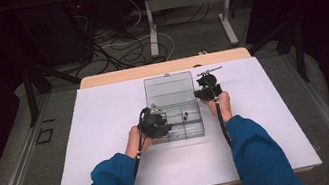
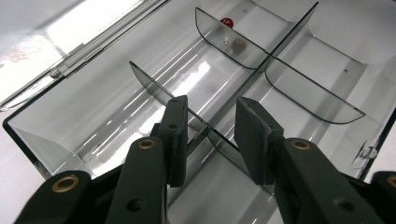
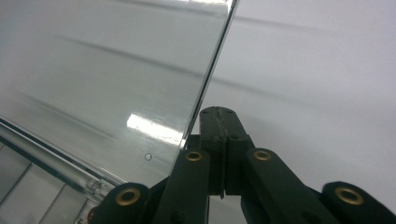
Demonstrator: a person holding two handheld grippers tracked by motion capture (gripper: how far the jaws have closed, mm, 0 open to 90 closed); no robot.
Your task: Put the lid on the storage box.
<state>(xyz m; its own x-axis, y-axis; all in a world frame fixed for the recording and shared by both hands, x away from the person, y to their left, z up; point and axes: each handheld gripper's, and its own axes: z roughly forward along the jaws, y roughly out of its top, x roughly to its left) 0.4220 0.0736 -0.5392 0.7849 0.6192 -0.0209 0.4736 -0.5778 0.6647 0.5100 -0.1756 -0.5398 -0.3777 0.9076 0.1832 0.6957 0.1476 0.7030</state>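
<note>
A clear plastic compartment box (image 1: 194, 130) lies open on the white sheet, its lid (image 1: 169, 89) folded flat toward the back. My left gripper (image 1: 156, 124) hangs over the box's left part. Its jaws (image 2: 210, 135) stand apart astride a thin clear divider (image 2: 261, 63), and the pads do not press on it. A small red round piece (image 2: 227, 21) rests in a far compartment. My right gripper (image 1: 207, 89) is at the lid's right edge. Its jaws (image 3: 219, 116) are pressed together with nothing between them, just beside the lid's edge (image 3: 210, 70).
The white sheet (image 1: 105, 112) covers a wooden table (image 1: 114, 76), with bare room on both sides of the box and in front of it. Behind the table stand another table's legs (image 1: 152, 28) and loose cables (image 1: 115, 50) on the floor.
</note>
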